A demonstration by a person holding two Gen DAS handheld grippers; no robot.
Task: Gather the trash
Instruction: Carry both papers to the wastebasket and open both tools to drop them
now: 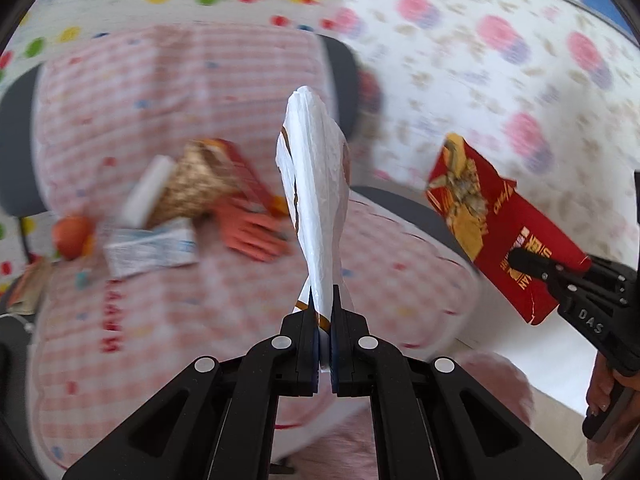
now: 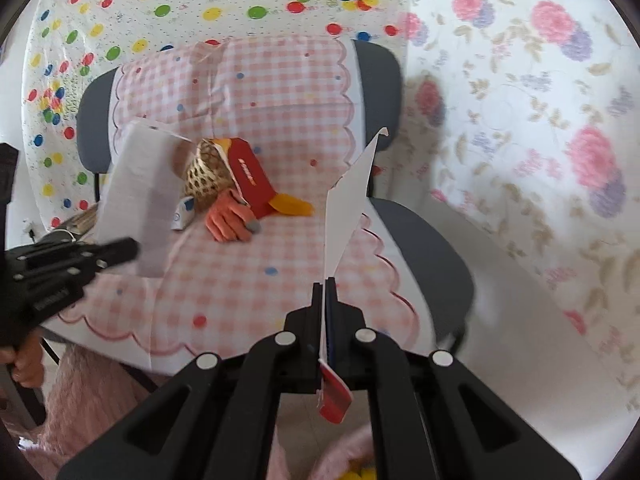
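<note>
My left gripper (image 1: 324, 292) is shut on a crumpled white wrapper (image 1: 314, 184) with a brown edge, which stands up out of the jaws above the chair. To the right, my right gripper (image 1: 524, 262) is shut on a torn red snack packet (image 1: 492, 224). In the right wrist view that packet (image 2: 348, 208) shows edge on, white inside, rising from the right gripper (image 2: 325, 284). The left gripper (image 2: 132, 248) holds the white wrapper (image 2: 140, 196) at the left. Both items hang clear of the chair seat.
A grey chair with a pink checked cover (image 2: 280, 92) carries a woven basket (image 2: 206, 180), a red box (image 2: 250, 176), an orange glove (image 2: 230, 220), a blue-white packet (image 1: 148, 250) and an orange fruit (image 1: 72, 236). Dotted cloth (image 2: 160, 8) and floral cloth (image 2: 520, 120) hang behind.
</note>
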